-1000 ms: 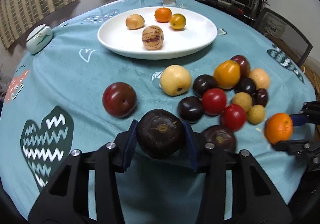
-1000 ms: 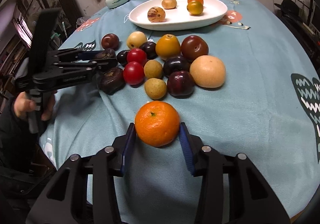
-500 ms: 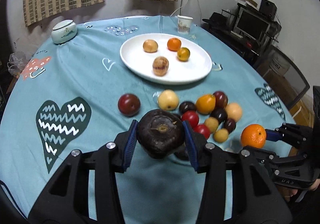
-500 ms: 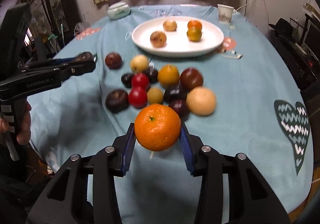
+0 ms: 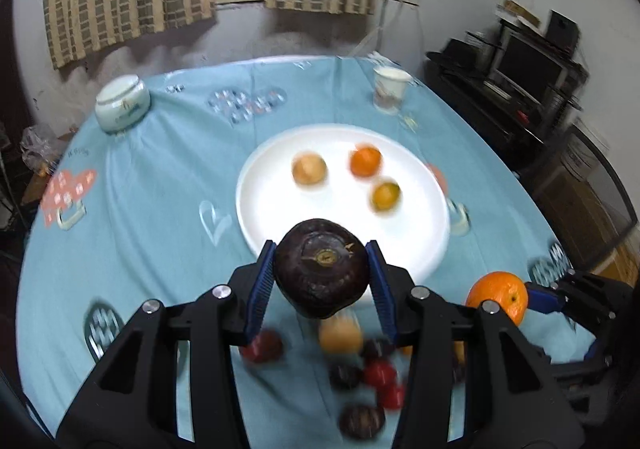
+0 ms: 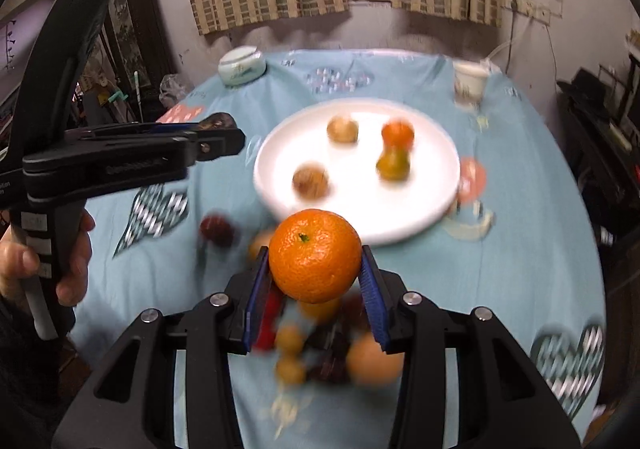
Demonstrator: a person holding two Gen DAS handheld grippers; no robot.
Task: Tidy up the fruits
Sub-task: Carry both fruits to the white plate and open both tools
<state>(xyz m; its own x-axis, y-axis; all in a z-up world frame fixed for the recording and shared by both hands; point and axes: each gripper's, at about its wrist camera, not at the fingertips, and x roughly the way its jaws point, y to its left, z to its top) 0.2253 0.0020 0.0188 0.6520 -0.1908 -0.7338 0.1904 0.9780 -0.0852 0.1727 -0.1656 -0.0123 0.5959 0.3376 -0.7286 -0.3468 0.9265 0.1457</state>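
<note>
Altogether, two fruits are held in the air and four are seen on the one white plate [image 6: 436, 205]. A dark purple fruit [image 5: 321, 268] is clamped between the blue pads of the left gripper [image 5: 321, 281], above the near rim of the plate. An orange [image 6: 315, 255] is gripped by the right gripper [image 6: 316, 289], also near the plate's near edge. On the plate, a brown striped fruit [image 6: 310, 179], a tan round fruit [image 6: 342, 129], a small orange fruit [image 6: 397, 133] and a yellow-green fruit [image 6: 393, 165] are counted. A blurred heap of loose fruits [image 5: 360, 365] is left on the blue tablecloth [image 5: 160, 185] below the grippers; their number cannot be told. One lidded jar [image 5: 123, 103] is set far left, one paper cup [image 5: 390, 89] far right.
</note>
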